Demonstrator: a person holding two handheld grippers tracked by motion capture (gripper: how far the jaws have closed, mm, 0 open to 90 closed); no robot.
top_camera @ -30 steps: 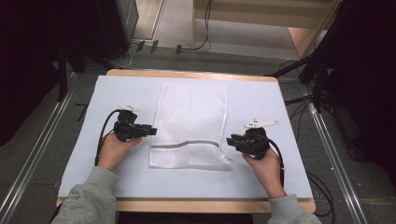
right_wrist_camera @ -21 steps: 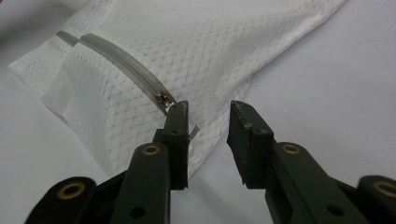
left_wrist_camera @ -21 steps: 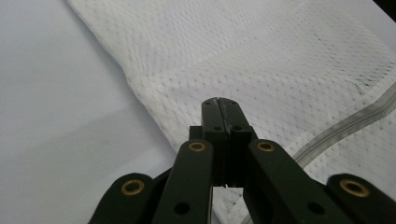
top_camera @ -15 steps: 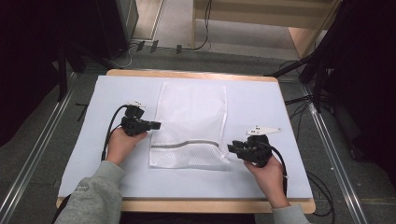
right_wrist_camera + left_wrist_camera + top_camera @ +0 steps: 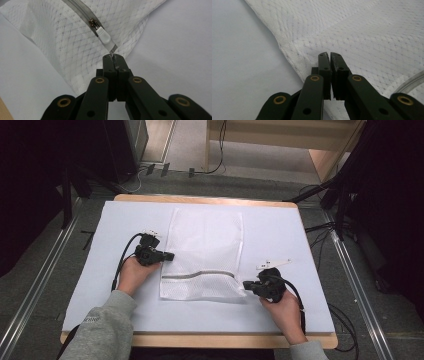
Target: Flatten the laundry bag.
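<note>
A wooden table (image 5: 200, 200) is covered by a pale lavender-white sheet (image 5: 300, 235), with bare wood left showing along the far and near edges. A white mesh zip-up laundry bag (image 5: 207, 245) is laid flat at the middle of the sheet, long axis running far to near, with a grey zipper (image 5: 197, 274) crossing it near its near end.

The left gripper (image 5: 169, 255) is held at the bag's left edge, roughly halfway along. In the left gripper view its jaws are seen almost pressed together, a thin slit left between the tips, lying over the mesh just inside the edge (image 5: 287, 53). Whether fabric is pinched cannot be told.

The right gripper (image 5: 247, 285) is held at the bag's near right corner. In the right gripper view the jaws are seen pressed together on the tip of the white plastic zipper pull tab (image 5: 106, 38), which is attached to the metal slider (image 5: 93, 23) at the right end of the zipper.

A small white tag-like strip (image 5: 272, 264) is seen on the sheet just far of the right gripper; cannot be told whether it is part of the gripper.

Room: grey floor, metal rails (image 5: 32, 290) laid along both sides of the table, black cables (image 5: 320, 227) on the floor to the right, dark equipment at the far left and right, light wooden furniture (image 5: 325, 160) at the far right.
</note>
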